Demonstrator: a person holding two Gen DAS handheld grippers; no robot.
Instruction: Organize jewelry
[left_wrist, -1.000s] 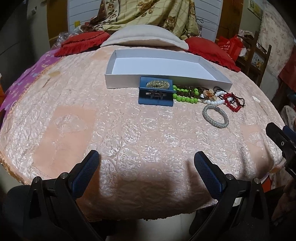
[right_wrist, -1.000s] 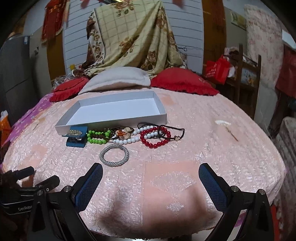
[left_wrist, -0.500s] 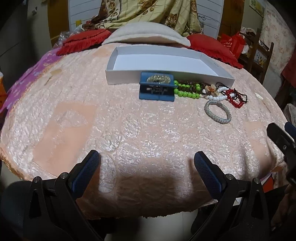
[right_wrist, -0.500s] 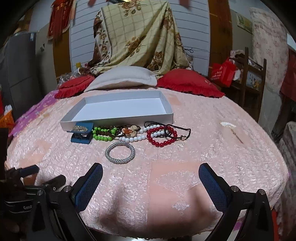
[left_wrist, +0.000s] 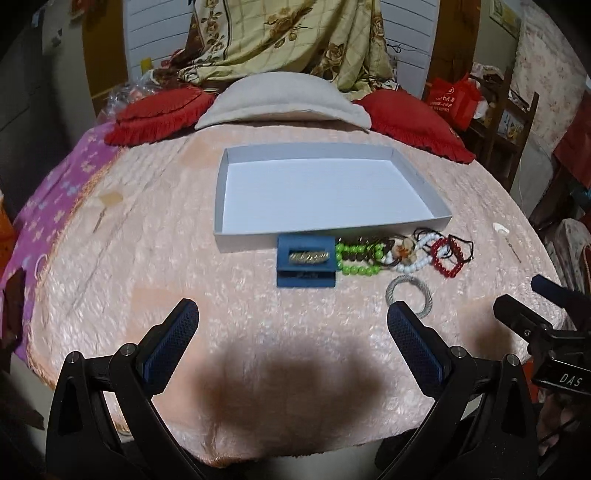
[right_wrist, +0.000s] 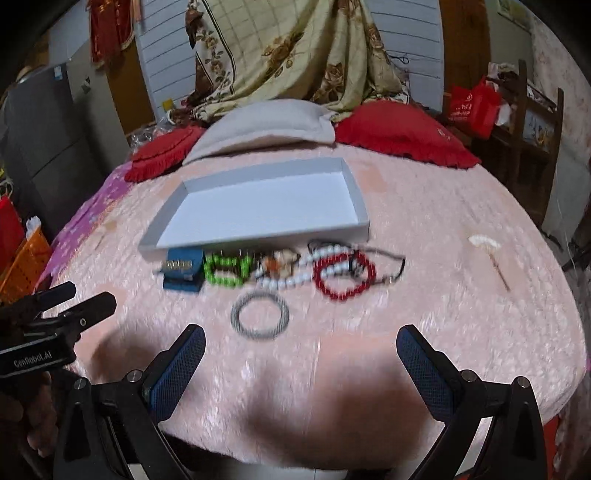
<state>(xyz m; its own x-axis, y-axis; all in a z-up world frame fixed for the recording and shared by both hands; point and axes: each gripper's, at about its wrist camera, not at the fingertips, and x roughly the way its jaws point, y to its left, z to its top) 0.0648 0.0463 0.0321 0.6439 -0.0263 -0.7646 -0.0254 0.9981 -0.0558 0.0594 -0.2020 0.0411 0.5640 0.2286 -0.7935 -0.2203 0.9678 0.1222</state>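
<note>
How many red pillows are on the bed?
2. One fringed red fabric pillow lies left of the beige pillow; the other red pillow lies right of it. More may hide behind.

Right view: bracelets (right_wrist: 288, 269) motion-blurred; left tongs' finger (left_wrist: 408, 325) hides silver bangle (left_wrist: 413, 291) edge.

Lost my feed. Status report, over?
Both hand-held grippers open, empty: left, right. White shallow cardboard tray empty; silver mesh bangle nearest. Nothing blocking.
</note>
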